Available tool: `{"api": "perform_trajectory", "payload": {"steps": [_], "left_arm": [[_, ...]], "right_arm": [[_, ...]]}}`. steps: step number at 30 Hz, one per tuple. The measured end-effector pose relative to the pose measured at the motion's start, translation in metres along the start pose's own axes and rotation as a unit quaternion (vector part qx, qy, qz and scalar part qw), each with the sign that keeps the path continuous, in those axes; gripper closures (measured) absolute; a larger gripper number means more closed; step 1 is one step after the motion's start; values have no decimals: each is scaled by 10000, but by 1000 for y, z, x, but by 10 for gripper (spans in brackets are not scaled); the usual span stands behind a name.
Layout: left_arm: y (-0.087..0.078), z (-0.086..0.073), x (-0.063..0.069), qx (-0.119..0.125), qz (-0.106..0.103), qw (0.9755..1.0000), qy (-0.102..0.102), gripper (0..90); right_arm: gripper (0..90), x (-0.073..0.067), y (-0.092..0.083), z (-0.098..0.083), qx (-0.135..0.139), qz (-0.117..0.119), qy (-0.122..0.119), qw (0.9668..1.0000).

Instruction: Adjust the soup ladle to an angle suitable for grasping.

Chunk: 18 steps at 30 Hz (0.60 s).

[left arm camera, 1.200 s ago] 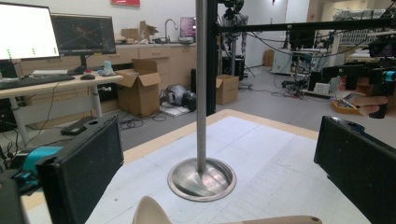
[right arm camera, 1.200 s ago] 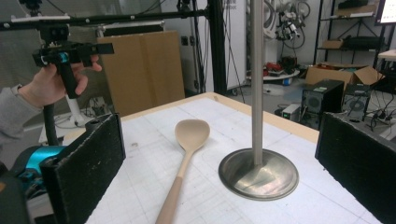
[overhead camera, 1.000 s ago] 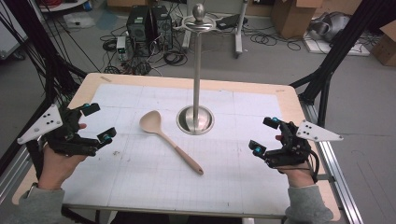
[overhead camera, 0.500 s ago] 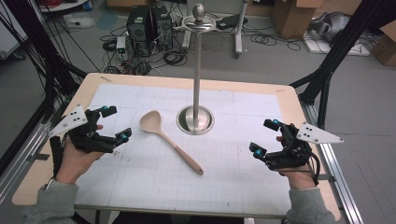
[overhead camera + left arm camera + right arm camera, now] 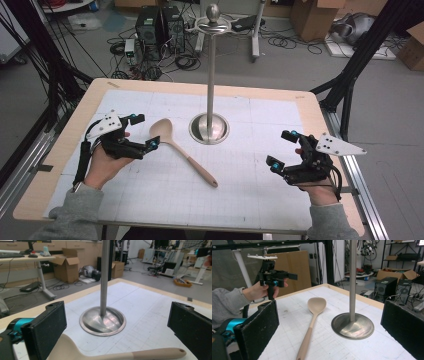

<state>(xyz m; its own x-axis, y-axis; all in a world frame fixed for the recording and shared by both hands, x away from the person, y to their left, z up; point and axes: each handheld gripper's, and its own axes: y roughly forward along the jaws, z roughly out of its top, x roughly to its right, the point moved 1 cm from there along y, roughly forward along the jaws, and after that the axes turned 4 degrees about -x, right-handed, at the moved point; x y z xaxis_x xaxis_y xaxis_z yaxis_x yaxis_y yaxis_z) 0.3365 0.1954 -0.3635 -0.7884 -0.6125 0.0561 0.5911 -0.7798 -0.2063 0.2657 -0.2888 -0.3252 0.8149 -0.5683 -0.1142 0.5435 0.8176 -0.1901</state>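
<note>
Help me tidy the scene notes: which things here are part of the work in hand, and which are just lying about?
In the work:
wooden spoon
left gripper, open beside the spoon's bowl
right gripper, open

Lying about:
metal stand on the table
cardboard boxes, computer towers and cables on the floor

Spoon (image 5: 180, 149) left of stand (image 5: 210, 127), on table (image 5: 260, 107)

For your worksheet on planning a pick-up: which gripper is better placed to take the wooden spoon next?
Left. The left gripper stands open right beside the wooden spoon, at its bowl; the right gripper, also open, sits well away from the handle.
</note>
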Motion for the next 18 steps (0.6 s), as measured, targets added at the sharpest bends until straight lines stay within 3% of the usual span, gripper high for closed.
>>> {"api": "perform_trajectory", "payload": {"steps": [3, 8, 13, 16, 17, 18], "left_arm": [[5, 0, 1, 64, 109, 9998, -160, 79], [15, -3, 3, -38, 323, 9995, -34, 289], [32, -13, -1, -471, 474, 9978, 7, 446], [43, -22, -2, -767, 545, 9955, 148, 555], [43, -22, -2, -767, 545, 9955, 148, 581], [50, -28, -3, -940, 541, 9940, 139, 617]], "right_arm": [[3, 0, 2, -1, -10, 13, 12, 10000], [3, -1, 3, -1, -50, 59, 12, 10000], [3, -3, 1, -2, -61, 88, 48, 9999], [3, -2, 0, -2, -51, 117, 36, 9999], [3, -2, 1, -2, -54, 139, 29, 9999], [3, -1, 1, -2, -75, 150, 55, 9998]]}}
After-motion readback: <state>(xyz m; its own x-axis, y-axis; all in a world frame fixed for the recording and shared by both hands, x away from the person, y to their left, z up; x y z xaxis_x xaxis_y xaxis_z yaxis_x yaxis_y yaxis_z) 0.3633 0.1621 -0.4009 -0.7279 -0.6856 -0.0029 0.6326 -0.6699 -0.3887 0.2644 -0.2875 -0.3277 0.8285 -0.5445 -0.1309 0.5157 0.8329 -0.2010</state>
